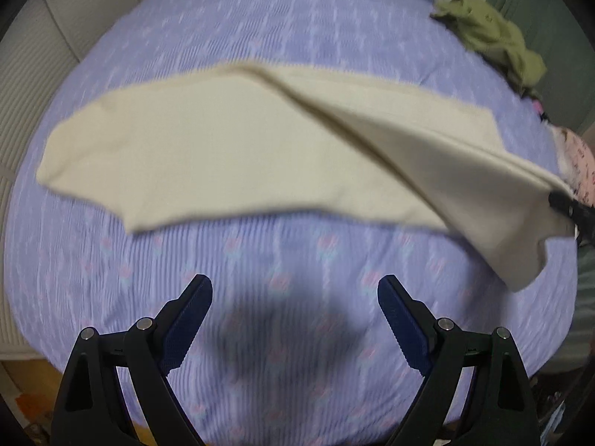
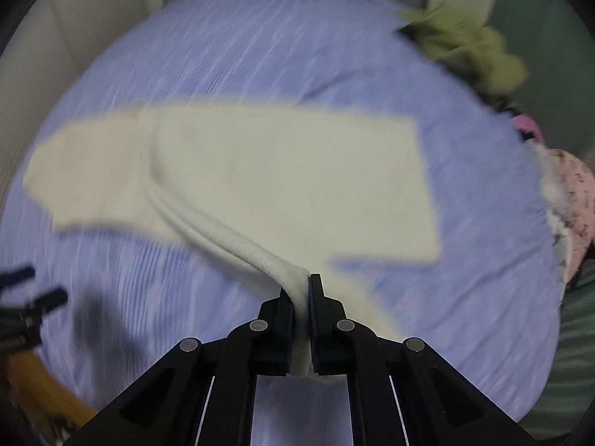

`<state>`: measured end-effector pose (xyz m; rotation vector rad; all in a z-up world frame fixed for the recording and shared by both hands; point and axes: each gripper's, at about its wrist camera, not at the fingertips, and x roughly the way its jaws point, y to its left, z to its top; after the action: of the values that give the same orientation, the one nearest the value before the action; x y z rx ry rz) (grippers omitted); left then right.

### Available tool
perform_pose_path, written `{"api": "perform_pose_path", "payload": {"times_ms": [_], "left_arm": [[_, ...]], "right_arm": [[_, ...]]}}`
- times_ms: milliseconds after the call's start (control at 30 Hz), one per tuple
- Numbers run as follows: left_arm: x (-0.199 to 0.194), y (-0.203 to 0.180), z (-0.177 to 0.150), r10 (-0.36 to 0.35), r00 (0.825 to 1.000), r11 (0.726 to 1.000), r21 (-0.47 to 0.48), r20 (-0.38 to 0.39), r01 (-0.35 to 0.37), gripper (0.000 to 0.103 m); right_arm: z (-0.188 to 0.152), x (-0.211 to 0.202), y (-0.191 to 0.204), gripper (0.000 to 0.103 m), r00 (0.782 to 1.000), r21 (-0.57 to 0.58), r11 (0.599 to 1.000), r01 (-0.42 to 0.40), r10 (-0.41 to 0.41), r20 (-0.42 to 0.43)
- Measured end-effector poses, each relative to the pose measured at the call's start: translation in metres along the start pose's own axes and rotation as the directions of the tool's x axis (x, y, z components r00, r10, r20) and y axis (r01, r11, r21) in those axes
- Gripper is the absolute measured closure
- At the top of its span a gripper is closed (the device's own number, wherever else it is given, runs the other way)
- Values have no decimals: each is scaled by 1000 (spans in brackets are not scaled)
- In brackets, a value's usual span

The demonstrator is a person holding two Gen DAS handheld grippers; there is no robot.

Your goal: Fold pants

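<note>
Cream pants (image 1: 230, 148) lie across a lilac patterned bedsheet (image 1: 290, 267). My left gripper (image 1: 295, 297) is open and empty, above the sheet just in front of the pants. My right gripper (image 2: 300, 290) is shut on a bunched edge of the pants (image 2: 260, 171) and lifts that end off the bed. In the left wrist view the right gripper (image 1: 565, 204) shows at the far right edge, with the raised pants end hanging from it. The left gripper (image 2: 33, 290) shows at the left edge of the right wrist view.
A crumpled green garment (image 1: 491, 33) lies at the bed's far right corner. A pink patterned cloth (image 2: 572, 193) lies at the right edge. A pale wall (image 1: 44, 55) runs along the left side. An orange thing (image 2: 41, 390) sits low left.
</note>
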<state>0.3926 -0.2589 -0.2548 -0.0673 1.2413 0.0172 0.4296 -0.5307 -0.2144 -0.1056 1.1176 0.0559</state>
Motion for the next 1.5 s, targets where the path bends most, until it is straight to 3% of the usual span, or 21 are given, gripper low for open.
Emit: {"api": "perform_pose_path", "payload": {"times_ms": [133,333,600,800,900,967,1000,1100,1233,1500], "left_arm": [[-11,-29,33,-29,997,999,46,68,26,12],[-4,-59,64,-70,994,994,84,84,63,12],[27,-88,93,-50,997,994,101,53,45,12],[45,-103,107,-8,999,992,125,40,3,12],[48,-112,115,16,998,989,148,55,-24,12],[48,-117,122,13,998,988,155,69,-24,12],[48,-119,125,7,997,987,157,74,-19,12],[47,-126,131,-13,996,987,163,86,-1,12],[48,-135,130,-33,996,983,182,78,19,12],[59,-156,110,-44,999,969,243,27,36,12]], "right_arm": [[61,8,-32,96,993,16,997,72,-73,91],[130,48,-54,96,987,19,993,112,-114,114],[158,109,-72,97,984,-13,986,165,-163,75],[166,172,-82,96,984,-46,985,165,-168,-56],[173,179,-88,73,985,-36,986,162,-164,-57],[177,165,-98,46,985,10,985,173,-173,-1],[178,155,-103,44,986,33,986,161,-162,27],[172,125,-118,43,987,77,987,142,-147,68],[133,95,-135,43,993,105,991,79,-88,76],[32,108,-152,43,995,232,973,-11,34,-97]]}}
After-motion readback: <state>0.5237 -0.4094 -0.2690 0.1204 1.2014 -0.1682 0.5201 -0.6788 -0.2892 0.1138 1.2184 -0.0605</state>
